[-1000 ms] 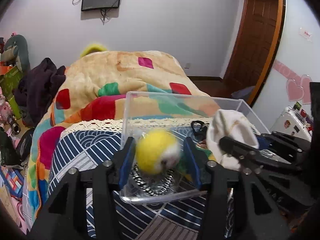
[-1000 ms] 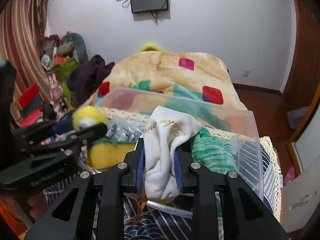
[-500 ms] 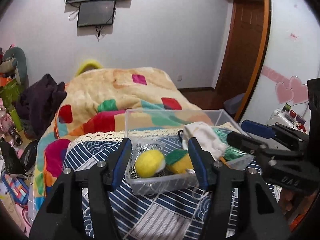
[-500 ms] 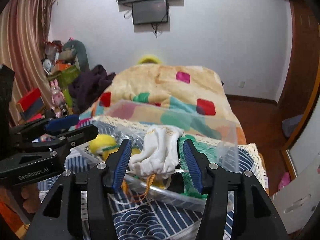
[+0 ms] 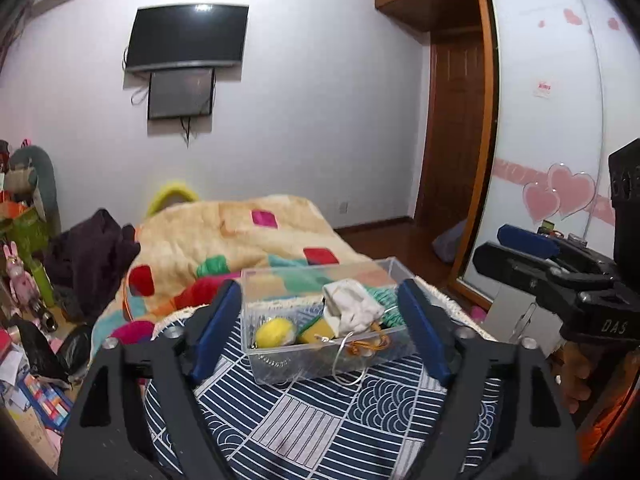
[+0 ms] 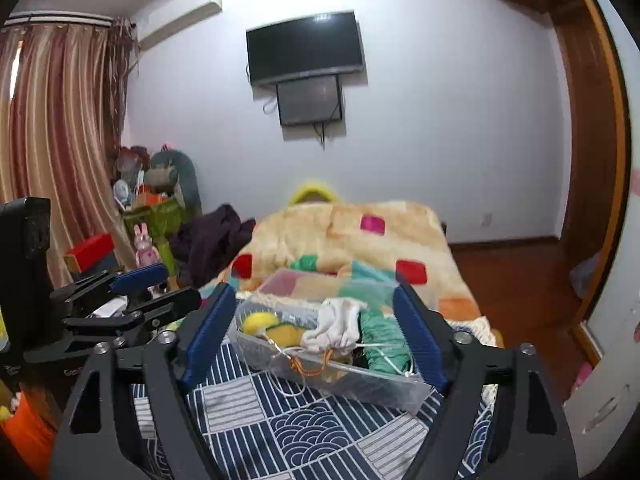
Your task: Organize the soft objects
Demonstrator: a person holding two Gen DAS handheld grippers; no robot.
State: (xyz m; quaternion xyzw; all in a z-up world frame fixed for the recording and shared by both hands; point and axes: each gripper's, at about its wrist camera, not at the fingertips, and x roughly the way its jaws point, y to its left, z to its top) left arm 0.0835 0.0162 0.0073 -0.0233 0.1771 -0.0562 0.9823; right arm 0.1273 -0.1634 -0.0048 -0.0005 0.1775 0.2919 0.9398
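A clear plastic box (image 5: 280,366) stands on a blue patterned cloth (image 5: 312,420). In it lie a yellow fuzzy ball (image 5: 274,332), a yellow and green sponge (image 5: 316,331), a white drawstring pouch (image 5: 350,306) and a green knit piece (image 5: 386,300). My left gripper (image 5: 320,330) is open and empty, pulled back in front of the box. My right gripper (image 6: 312,336) is open and empty, also back from the box (image 6: 360,384); the pouch (image 6: 336,326), ball (image 6: 256,322) and green knit (image 6: 384,338) show between its fingers.
A bed with a patchwork blanket (image 5: 240,248) lies behind the cloth. Dark clothes (image 5: 92,256) and toys (image 5: 18,276) clutter the left side. A wardrobe (image 5: 560,160) and a door (image 5: 456,136) are on the right. A TV (image 6: 304,46) hangs on the far wall.
Both grippers opened, letting the yellow ball and the white pouch drop into the box, then drew back and up from it.
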